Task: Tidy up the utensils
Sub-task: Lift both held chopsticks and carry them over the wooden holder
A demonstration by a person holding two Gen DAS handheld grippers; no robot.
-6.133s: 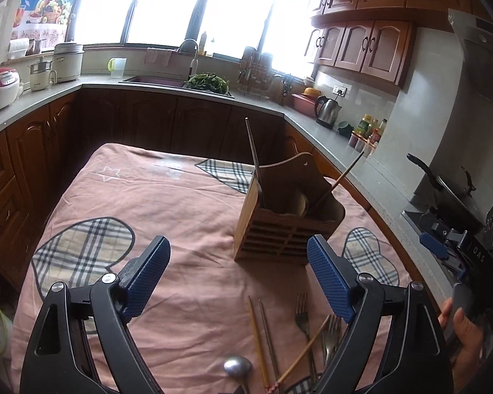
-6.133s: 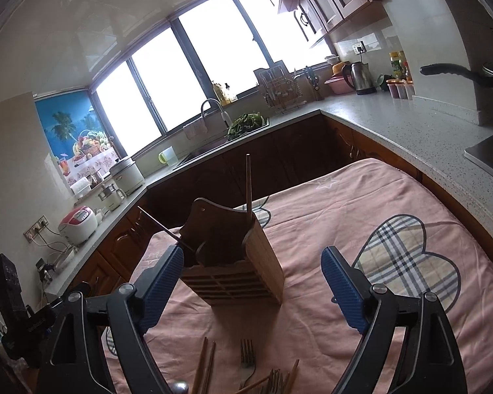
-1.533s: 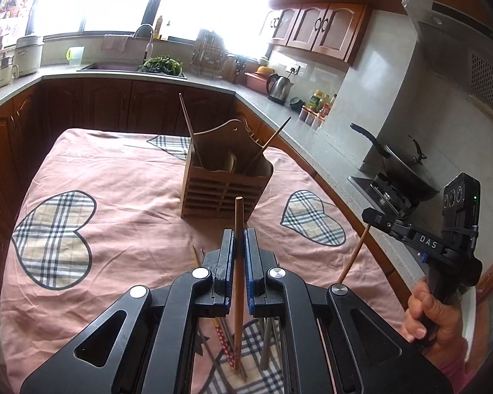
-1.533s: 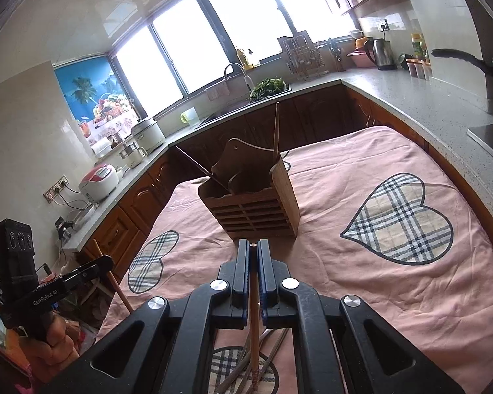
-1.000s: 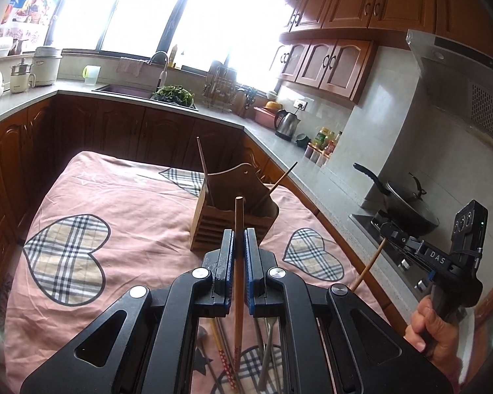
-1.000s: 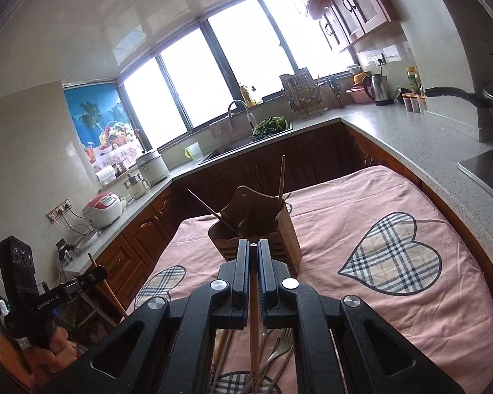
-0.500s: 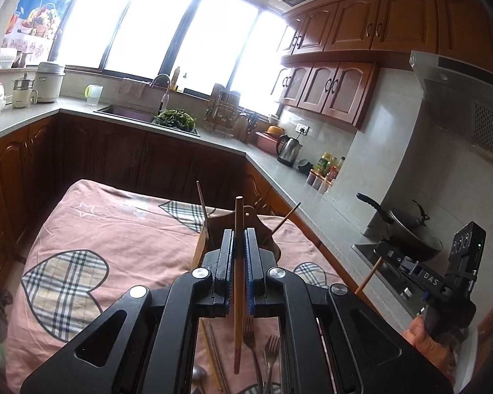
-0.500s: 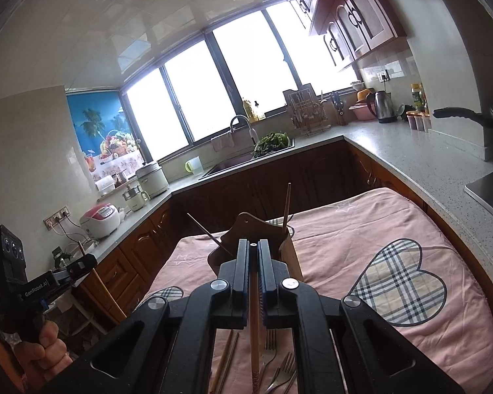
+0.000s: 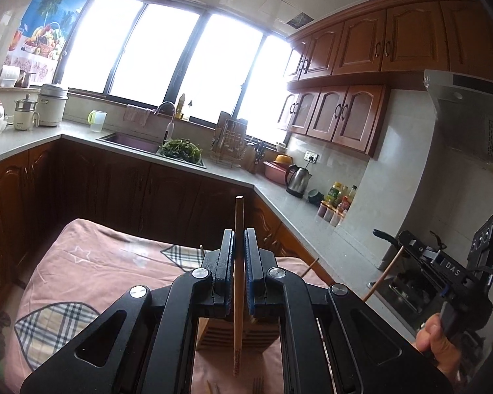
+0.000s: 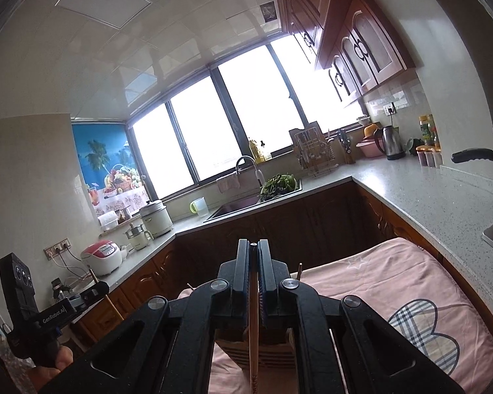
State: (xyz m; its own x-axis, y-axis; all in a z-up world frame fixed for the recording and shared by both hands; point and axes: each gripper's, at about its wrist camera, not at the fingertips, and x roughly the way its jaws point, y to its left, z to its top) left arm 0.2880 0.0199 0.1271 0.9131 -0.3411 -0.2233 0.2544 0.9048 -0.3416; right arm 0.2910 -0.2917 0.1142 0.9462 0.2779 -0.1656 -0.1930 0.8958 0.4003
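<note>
My left gripper [image 9: 239, 246] is shut on a wooden chopstick [image 9: 238, 282] held upright, its lower tip hanging in front of the slatted wooden utensil holder [image 9: 220, 333] on the pink tablecloth [image 9: 92, 262]. My right gripper [image 10: 253, 262] is shut on another chopstick [image 10: 253, 338], also upright above the holder [image 10: 266, 354]. The holder is mostly hidden behind both grippers. Chopstick tips stick up out of it [image 9: 310, 264]. Fork tines [image 9: 257, 384] and chopsticks lie at the near edge. The right gripper shows in the left wrist view [image 9: 407, 246], the left in the right wrist view [image 10: 98, 287].
The table with its pink plaid-heart cloth [image 10: 420, 325] stands inside a U-shaped counter [image 9: 194, 161] with sink, greens, kettle [image 9: 300, 177] and rice cookers. A stove with a pan [image 10: 476, 156] is at the right. Wooden cabinets hang above.
Both grippers, each still shut on its chopstick, have risen and tilted up. The holder has dropped lower in both views and is now mostly hidden behind the grippers.
</note>
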